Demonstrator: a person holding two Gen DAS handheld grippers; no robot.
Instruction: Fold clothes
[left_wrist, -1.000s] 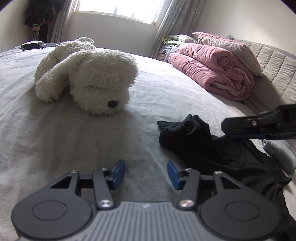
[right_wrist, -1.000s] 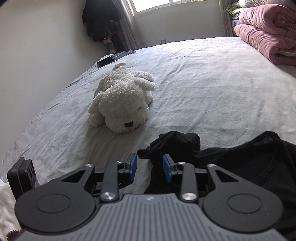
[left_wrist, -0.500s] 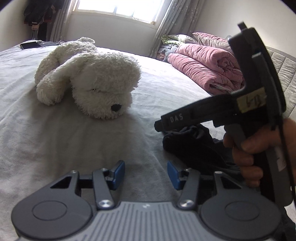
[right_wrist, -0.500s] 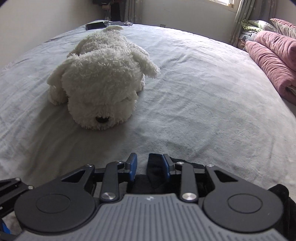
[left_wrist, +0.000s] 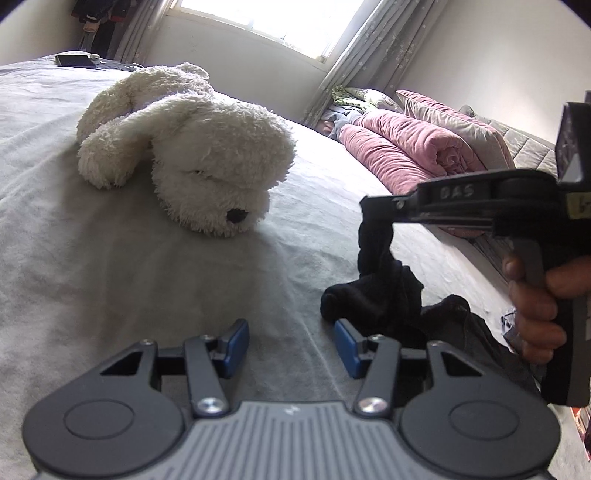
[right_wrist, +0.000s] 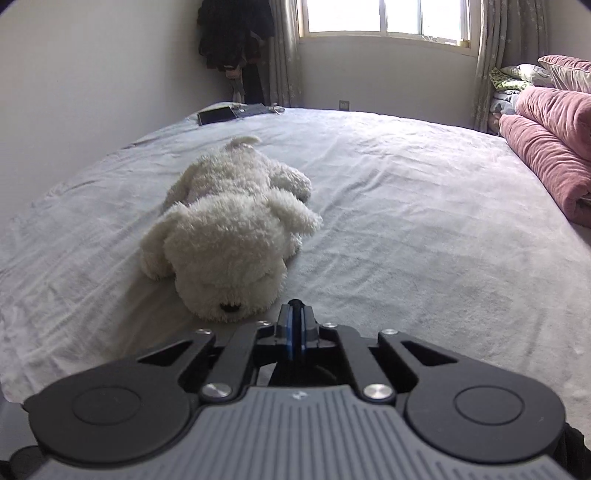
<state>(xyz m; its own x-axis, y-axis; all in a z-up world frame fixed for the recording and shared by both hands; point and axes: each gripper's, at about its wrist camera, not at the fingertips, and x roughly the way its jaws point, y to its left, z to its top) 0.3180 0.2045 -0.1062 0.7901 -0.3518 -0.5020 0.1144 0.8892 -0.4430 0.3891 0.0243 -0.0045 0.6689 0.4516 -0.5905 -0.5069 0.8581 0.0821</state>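
Two tools: your right tool (right_wrist: 294, 325) is clamped on the black garment (left_wrist: 388, 295), lifting one end off the bed (left_wrist: 110, 240); your left tool (left_wrist: 290, 345) hangs with fingers apart beside the garment.

Daylight came in through the window (right_wrist: 384, 16) at the back of the room, blown out to near white in both views (esp. the left wrist view, no detail in the panes). The bed sheet (right_wrist: 424, 206) was evenly lit, w/ soft contrast. The plush dog (left_wrist: 207, 162) threw a soft shadow toward the camera, and its white fur was close to clipping on top. The black garment (left_wrist: 384, 291) read as near-solid dark, folds barely visible. Strong fisheye bend: bed edges curved, corners vignetted to black. The left gripper (left_wrist: 290, 341) housing up close looked slightly soft; mid-distance was sharp. No motion blur seen.
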